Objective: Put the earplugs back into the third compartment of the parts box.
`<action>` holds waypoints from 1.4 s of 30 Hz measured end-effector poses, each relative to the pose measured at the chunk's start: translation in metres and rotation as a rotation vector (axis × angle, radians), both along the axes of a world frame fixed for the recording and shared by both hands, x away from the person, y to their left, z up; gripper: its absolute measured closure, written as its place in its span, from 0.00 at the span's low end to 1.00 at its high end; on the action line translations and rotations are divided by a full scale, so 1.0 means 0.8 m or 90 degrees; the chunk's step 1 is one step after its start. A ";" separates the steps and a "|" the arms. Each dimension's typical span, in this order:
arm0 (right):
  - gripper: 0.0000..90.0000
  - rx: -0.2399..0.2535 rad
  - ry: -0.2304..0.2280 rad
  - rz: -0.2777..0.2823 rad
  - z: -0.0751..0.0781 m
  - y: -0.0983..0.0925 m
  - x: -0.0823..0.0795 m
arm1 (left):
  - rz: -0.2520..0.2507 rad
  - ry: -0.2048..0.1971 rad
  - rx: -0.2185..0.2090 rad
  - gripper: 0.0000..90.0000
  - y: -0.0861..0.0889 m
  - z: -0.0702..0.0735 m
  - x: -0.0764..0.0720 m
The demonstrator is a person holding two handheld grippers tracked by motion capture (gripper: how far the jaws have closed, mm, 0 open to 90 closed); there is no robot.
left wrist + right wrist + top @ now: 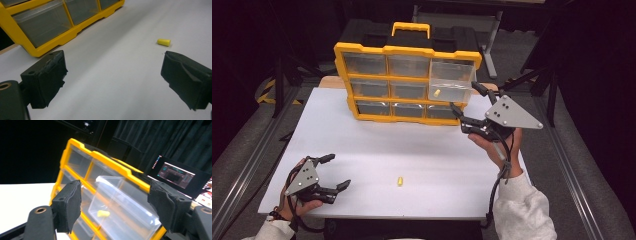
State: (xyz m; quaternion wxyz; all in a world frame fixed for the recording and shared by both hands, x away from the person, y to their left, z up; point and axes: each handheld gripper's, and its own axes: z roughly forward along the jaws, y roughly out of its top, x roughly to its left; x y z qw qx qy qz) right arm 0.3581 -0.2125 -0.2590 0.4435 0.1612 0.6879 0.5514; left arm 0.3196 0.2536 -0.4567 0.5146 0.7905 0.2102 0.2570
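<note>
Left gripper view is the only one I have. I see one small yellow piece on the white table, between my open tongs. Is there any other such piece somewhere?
Observer: Yes. A second yellow piece lies inside a clear drawer pulled out of the yellow organizer.
Operator: Which drawer is it?
Observer: The top right one in the high view; the other drawers sit pushed in.
Operator: Where is the right gripper?
Observer: The right gripper is at that drawer's right side, tongs open and holding nothing.
Operator: And my piece on the table?
Observer: The loose yellow piece lies near the table's front edge, right of the left gripper.
</note>
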 end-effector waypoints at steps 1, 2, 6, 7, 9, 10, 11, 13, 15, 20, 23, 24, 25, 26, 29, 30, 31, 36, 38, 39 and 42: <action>0.28 0.001 0.002 0.001 -0.005 0.000 -0.002 | 0.000 0.000 0.000 0.08 0.000 0.000 0.000; 0.27 0.004 0.005 0.003 -0.009 0.001 -0.004 | -0.001 -0.001 -0.001 0.08 0.000 0.000 0.000; 0.23 -0.003 0.014 0.010 -0.026 0.002 -0.010 | 0.000 -0.001 0.002 0.08 -0.002 0.000 0.000; 0.22 0.011 0.025 0.017 -0.034 0.002 -0.011 | 0.000 0.000 0.002 0.08 -0.001 -0.001 0.000; 0.22 0.013 0.028 0.019 -0.038 0.002 -0.012 | 0.000 0.000 0.002 0.08 -0.001 -0.001 0.000; 0.22 0.016 0.031 0.023 -0.044 0.002 -0.014 | 0.000 0.000 0.003 0.08 -0.001 -0.001 0.000; 0.22 0.019 0.033 0.025 -0.049 0.002 -0.014 | 0.000 0.000 0.003 0.08 -0.001 -0.001 0.000; 0.22 0.019 0.043 0.032 -0.059 0.005 -0.014 | 0.000 0.001 0.003 0.08 -0.002 -0.001 0.000; 0.20 0.011 0.051 0.034 -0.068 0.009 -0.014 | -0.001 0.001 0.004 0.08 -0.002 -0.001 0.000; 0.20 -0.009 0.071 0.037 -0.092 0.023 -0.014 | -0.001 -0.002 0.006 0.08 -0.002 -0.001 0.000; 0.19 -0.033 0.098 0.048 -0.113 0.033 -0.011 | -0.003 -0.002 0.008 0.08 -0.002 -0.001 -0.001; 0.19 -0.033 0.098 0.048 -0.113 0.033 -0.011 | -0.003 -0.002 0.009 0.08 -0.002 0.000 -0.001; 0.19 -0.037 0.107 0.051 -0.118 0.035 -0.010 | -0.002 -0.003 0.008 0.08 -0.002 0.000 -0.001; 0.19 -0.041 0.119 0.056 -0.124 0.036 -0.008 | -0.002 -0.003 0.008 0.08 -0.002 0.000 -0.001; 0.18 -0.047 0.158 0.075 -0.140 0.043 -0.002 | -0.004 -0.003 0.010 0.08 -0.003 0.000 -0.001; 0.18 -0.052 0.171 0.080 -0.146 0.046 0.001 | -0.005 -0.003 0.010 0.08 -0.003 0.000 -0.001; 0.18 -0.055 0.201 0.090 -0.157 0.052 0.005 | -0.006 -0.004 0.012 0.08 -0.003 0.000 0.000; 0.18 -0.058 0.260 0.115 -0.174 0.063 0.015 | -0.007 -0.005 0.014 0.08 -0.004 0.000 0.000; 0.17 -0.070 0.277 0.125 -0.183 0.070 0.018 | -0.007 -0.006 0.015 0.08 -0.004 0.000 -0.001; 0.17 -0.077 0.284 0.129 -0.187 0.073 0.018 | -0.008 -0.006 0.014 0.08 -0.004 0.000 -0.001; 0.16 -0.104 0.309 0.146 -0.199 0.084 0.019 | -0.008 -0.005 0.013 0.08 -0.004 0.000 -0.001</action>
